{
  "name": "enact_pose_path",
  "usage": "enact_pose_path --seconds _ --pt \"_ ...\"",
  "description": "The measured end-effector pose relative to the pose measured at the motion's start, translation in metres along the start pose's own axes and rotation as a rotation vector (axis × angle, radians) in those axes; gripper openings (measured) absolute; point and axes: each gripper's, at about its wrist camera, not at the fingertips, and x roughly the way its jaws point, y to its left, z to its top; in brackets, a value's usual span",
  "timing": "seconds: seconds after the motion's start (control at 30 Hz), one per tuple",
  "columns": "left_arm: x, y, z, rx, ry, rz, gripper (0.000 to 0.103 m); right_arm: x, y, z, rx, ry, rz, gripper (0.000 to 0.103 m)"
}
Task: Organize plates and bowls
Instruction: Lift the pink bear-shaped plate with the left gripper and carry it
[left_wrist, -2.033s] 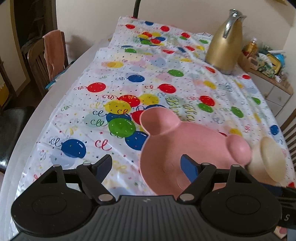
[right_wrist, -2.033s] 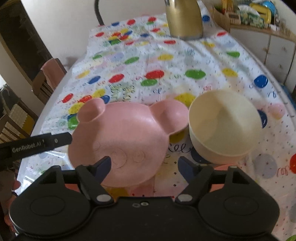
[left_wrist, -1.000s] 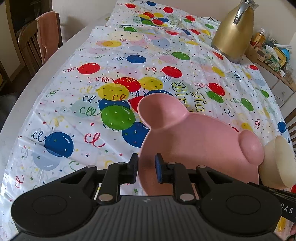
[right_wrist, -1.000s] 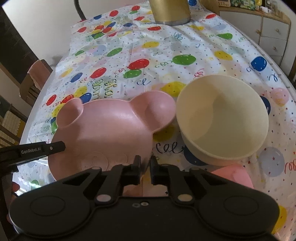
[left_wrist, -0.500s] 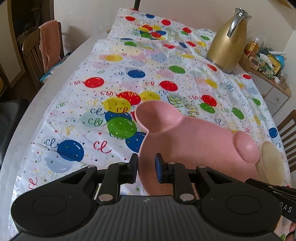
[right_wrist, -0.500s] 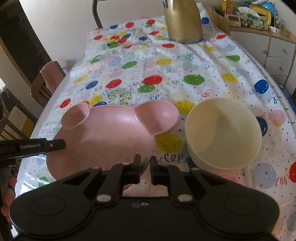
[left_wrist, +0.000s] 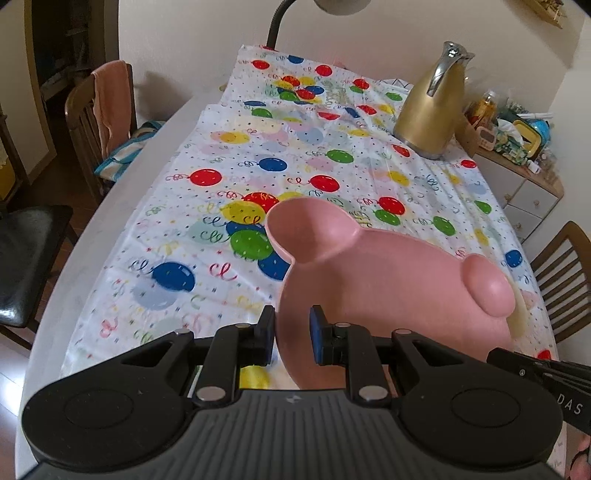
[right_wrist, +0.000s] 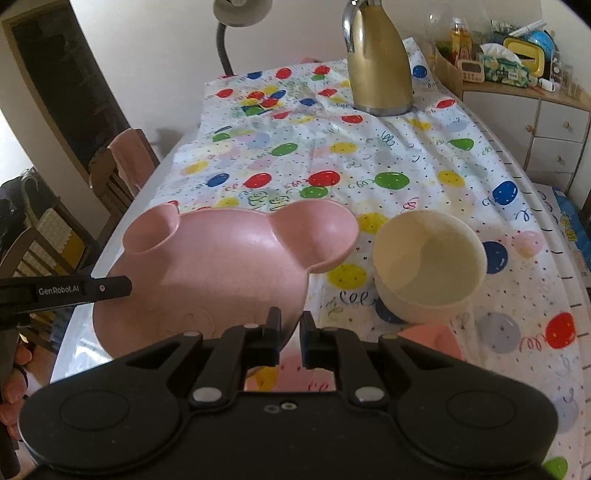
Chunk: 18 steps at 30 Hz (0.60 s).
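Note:
A pink bear-shaped plate (right_wrist: 221, 273) with two round ear cups is held up above the table. My left gripper (left_wrist: 293, 330) is shut on its left rim, and my right gripper (right_wrist: 291, 332) is shut on its near rim. The plate also shows in the left wrist view (left_wrist: 388, 291). A cream bowl (right_wrist: 428, 266) stands upright on the tablecloth just right of the plate. Another pink dish (right_wrist: 432, 341) peeks out below the bowl, mostly hidden behind my right gripper.
A balloon-print tablecloth (left_wrist: 280, 162) covers the table. A gold thermos jug (right_wrist: 378, 59) stands at the far end, with a lamp (right_wrist: 240, 11) behind. Wooden chairs (left_wrist: 99, 107) stand along the left side. A cluttered cabinet (right_wrist: 524, 110) is on the right.
Both grippers closed on the pink plate about a second ago. Since then they have lifted it off the table, and it now hangs higher above the cloth.

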Motion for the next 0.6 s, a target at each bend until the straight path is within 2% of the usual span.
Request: enact_pose_path --seconds 0.33,0.6 --pt "-0.065 0.013 -0.050 -0.020 -0.003 0.007 0.019 -0.055 0.018 -0.043 -0.033 -0.007 0.031 0.009" --pt "-0.103 0.028 -0.089 -0.043 0.010 0.003 0.019 -0.086 0.036 -0.079 -0.054 -0.004 0.042 0.009"
